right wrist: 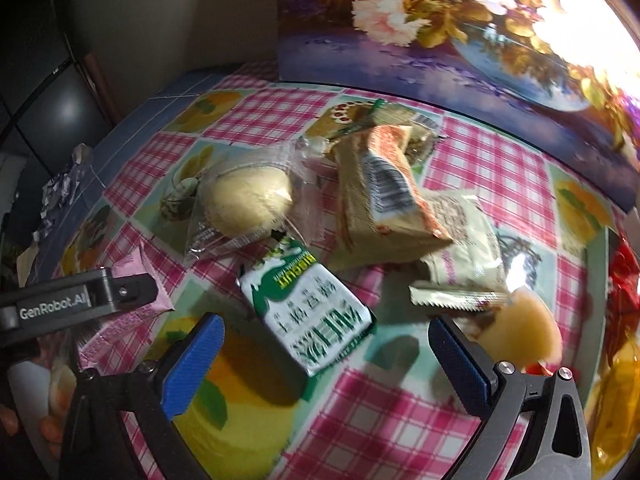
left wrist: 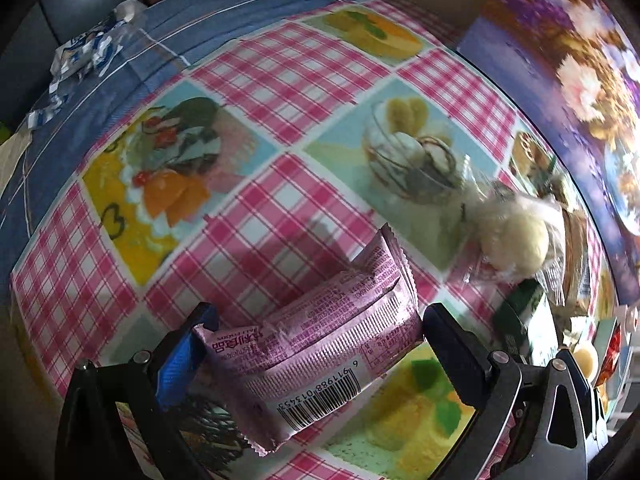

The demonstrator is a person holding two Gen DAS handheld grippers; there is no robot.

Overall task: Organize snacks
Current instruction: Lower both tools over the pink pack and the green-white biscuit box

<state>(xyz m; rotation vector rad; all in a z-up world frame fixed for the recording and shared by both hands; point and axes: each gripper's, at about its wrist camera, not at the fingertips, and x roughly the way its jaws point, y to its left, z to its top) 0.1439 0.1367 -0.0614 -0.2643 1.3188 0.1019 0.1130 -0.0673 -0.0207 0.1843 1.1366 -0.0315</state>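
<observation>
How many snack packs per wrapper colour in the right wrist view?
pink pack: 1
green-white biscuit pack: 1
clear-wrapped round cake: 1
orange-tan pack: 1
cream pack: 1
Total: 5 countable. The wrappers at the frame edges are too blurred to count.

the surface wears a pink checked cloth printed with dessert squares, over a blue grid-lined cloth at its far-left edge. a purple floral panel stands against its far-right edge, glaring bright at its right end. left of the panel, a plain dim wall.
</observation>
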